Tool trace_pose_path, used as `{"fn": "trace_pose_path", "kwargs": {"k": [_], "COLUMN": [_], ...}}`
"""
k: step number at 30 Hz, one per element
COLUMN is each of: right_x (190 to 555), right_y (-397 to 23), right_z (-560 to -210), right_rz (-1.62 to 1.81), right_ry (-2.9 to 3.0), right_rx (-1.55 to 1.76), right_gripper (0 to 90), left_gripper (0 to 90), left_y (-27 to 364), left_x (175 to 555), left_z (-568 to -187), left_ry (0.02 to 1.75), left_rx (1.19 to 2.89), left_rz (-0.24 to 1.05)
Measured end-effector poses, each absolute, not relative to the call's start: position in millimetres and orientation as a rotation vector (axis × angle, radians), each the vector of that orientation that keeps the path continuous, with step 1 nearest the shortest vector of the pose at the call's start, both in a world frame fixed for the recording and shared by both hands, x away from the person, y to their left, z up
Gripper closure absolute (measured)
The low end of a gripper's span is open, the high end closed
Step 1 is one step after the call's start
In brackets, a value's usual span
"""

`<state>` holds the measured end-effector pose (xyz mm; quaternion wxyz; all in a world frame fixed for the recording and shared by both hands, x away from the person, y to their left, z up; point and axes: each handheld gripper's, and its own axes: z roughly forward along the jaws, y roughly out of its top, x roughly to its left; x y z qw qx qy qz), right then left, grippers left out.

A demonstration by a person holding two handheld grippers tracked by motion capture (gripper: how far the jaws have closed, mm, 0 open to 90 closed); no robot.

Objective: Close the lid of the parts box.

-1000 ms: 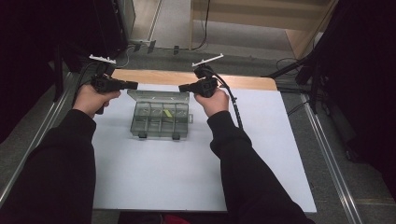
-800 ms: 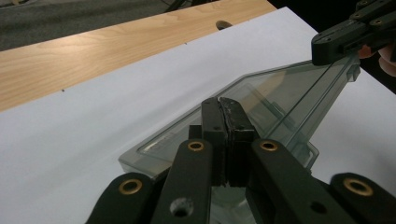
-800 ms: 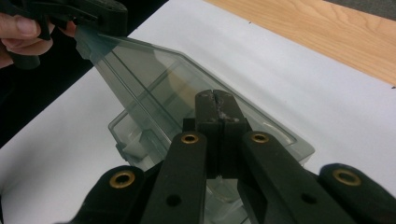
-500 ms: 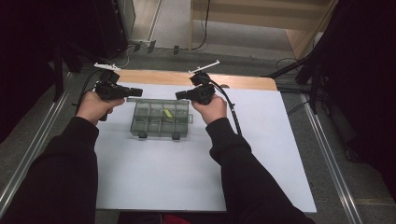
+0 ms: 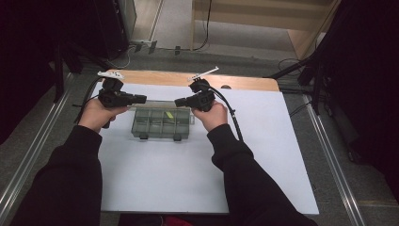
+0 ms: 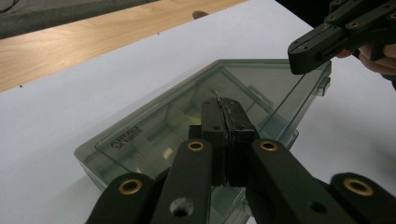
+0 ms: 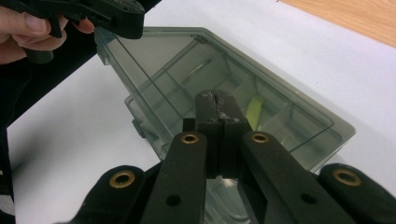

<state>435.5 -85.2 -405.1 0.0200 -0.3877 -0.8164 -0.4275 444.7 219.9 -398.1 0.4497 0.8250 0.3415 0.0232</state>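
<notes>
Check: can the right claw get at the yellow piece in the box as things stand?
Probably not. The box lid looks shut over the yellow piece, and the right claw is closed above it.

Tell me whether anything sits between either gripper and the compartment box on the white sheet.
Nothing visible does. The left gripper and right gripper, jaws pressed together, hang over the far corners of the smoky plastic box, whose clear lid looks partly raised beneath them. Only bare white sheet surrounds the box.
</notes>
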Motion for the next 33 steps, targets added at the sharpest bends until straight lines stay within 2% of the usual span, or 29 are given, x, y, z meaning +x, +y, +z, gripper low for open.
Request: {"fn": "trace_pose_path", "kwargs": {"k": [19,33], "right_x": [420.0,414.6], "right_y": [-86.4,-93.6], "right_z": [-417.7,-429.9], "right_rz": [-1.312,-1.299], "right_ry": [-2.527,-2.512], "right_rx": [-1.177,-1.192], "right_gripper": [90.0,90.0], "left_gripper": [89.0,89.0], "left_y": [232.3,228.7], "left_x": [424.6,413.4], "left_z": [-409.6,-426.3], "left_ry": [0.896,0.877], "left_rx": [2.047,2.032], "left_rz": [0.080,0.046]}}
